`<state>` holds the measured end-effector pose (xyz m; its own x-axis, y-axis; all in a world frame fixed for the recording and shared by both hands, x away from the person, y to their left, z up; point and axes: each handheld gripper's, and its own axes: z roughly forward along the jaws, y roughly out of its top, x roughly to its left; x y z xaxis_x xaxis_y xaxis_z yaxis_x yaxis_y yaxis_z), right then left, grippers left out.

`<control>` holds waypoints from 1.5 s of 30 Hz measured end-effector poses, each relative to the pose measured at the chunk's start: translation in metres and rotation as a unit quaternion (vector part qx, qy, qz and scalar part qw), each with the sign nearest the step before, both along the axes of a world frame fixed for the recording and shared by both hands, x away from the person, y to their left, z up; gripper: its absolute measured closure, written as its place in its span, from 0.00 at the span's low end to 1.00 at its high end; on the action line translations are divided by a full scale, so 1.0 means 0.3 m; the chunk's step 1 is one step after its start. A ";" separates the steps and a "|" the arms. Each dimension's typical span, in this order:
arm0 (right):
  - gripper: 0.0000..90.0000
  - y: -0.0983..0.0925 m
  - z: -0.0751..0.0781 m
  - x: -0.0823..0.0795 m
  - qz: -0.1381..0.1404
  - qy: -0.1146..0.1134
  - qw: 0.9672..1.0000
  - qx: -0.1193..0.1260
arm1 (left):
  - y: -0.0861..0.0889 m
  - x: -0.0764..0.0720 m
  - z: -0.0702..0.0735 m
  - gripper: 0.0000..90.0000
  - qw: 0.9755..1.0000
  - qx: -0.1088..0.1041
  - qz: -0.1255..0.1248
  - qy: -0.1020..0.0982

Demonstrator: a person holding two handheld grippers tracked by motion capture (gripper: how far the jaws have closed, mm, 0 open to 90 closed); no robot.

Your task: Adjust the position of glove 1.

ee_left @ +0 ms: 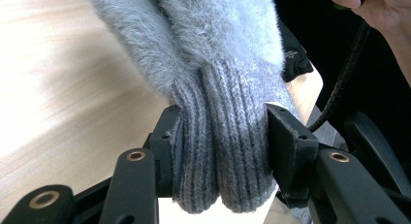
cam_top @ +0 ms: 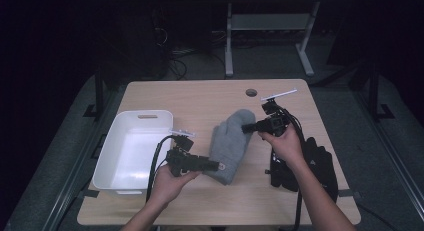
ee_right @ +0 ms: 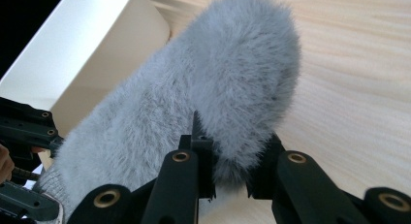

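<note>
A fuzzy grey mitten (cam_top: pixel 231 143) lies on the wooden table (cam_top: pixel 200 98), its ribbed cuff toward the person. My left gripper (cam_top: pixel 220 166) is shut on the ribbed cuff (ee_left: pixel 228 156), which bunches between the two black jaws. My right gripper (cam_top: pixel 245 127) is shut on the mitten's fluffy thumb side (ee_right: pixel 232 151), near its rounded tip. In the right gripper view the mitten (ee_right: pixel 194 103) stretches away toward the left gripper (ee_right: pixel 29 132). A hand holds each gripper.
A white plastic bin (cam_top: pixel 131 151) stands at the table's left, close beside the left gripper. A black glove (cam_top: pixel 310 166) lies at the right edge under the right forearm. A cable hole (cam_top: pixel 251 92) sits near the far edge.
</note>
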<state>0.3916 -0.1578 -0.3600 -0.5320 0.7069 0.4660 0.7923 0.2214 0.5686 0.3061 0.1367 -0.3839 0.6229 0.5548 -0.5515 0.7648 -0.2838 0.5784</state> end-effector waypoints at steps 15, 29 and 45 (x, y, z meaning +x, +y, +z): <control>0.85 0.029 0.074 0.010 0.006 -0.006 1.000 0.012 | 0.043 0.007 0.057 0.58 1.000 -0.010 0.002 -0.010; 0.85 0.098 0.157 0.028 0.020 -0.019 0.999 0.019 | 0.119 0.001 0.127 0.58 0.999 -0.014 0.013 -0.029; 0.85 0.203 0.229 0.062 0.044 -0.032 0.998 0.027 | 0.230 0.001 0.185 0.58 0.998 -0.022 0.033 -0.041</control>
